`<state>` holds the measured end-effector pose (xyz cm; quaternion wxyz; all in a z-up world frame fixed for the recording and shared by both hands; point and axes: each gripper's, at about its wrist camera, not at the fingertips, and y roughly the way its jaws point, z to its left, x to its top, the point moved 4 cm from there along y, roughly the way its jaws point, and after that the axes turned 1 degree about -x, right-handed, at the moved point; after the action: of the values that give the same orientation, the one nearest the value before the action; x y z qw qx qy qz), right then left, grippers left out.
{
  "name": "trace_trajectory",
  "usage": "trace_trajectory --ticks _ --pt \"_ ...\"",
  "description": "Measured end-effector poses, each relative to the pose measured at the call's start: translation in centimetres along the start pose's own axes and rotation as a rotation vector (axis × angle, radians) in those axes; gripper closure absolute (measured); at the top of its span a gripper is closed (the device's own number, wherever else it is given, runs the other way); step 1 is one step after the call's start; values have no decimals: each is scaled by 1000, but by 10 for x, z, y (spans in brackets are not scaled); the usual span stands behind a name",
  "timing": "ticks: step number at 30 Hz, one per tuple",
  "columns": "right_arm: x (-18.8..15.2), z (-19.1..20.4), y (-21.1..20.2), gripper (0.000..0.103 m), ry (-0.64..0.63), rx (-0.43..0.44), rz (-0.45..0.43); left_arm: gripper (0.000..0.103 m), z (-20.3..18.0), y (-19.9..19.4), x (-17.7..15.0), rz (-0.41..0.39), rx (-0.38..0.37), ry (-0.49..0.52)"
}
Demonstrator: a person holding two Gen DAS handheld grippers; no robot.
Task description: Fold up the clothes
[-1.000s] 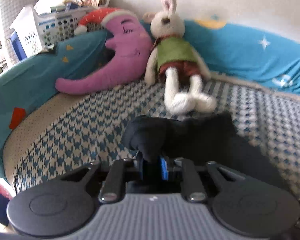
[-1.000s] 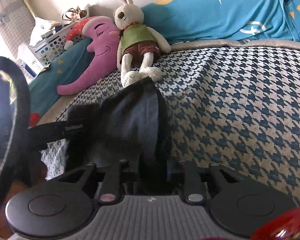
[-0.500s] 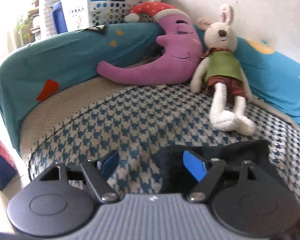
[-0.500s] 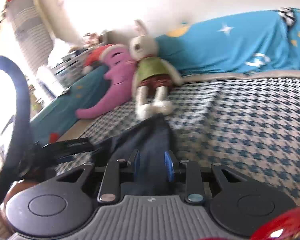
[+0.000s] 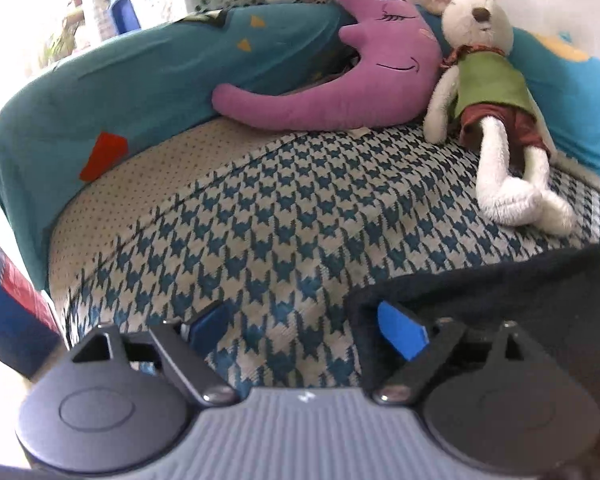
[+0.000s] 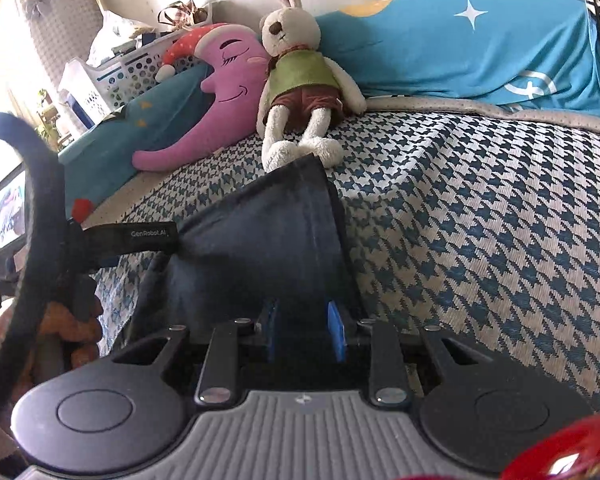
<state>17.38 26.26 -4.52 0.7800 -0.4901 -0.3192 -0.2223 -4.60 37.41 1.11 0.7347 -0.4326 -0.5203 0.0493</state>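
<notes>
the dark garment (image 5: 480,280) lies folded on the houndstooth cover (image 5: 280,220), by the left gripper (image 5: 306,330), whose jaws are spread wide and empty. in the right view the garment (image 6: 268,240) lies below the right gripper (image 6: 304,332), whose jaws stand parted.

I lose the dark garment (image 5: 500,280) behind my left claw (image 5: 306,328) and off the right edge. On the right wrist view, a blurred red shape (image 6: 564,456) fills the lower corner; I cannot identify it.
</notes>
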Motion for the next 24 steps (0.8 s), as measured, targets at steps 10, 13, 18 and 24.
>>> trace_trajectory --ticks 10,13,18,24 --pt "9 1 -9 76 47 18 -25 14 9 -9 10 -7 -36 -109" --pt "10 1 -10 76 44 16 -26 13 -2 -15 15 -32 -60 -89" --pt "9 -1 -9 76 52 16 -16 12 -27 -16 19 -36 -103 -58" --pt "9 -5 -6 76 73 18 -7 12 -55 -11 16 -20 -129 -20"
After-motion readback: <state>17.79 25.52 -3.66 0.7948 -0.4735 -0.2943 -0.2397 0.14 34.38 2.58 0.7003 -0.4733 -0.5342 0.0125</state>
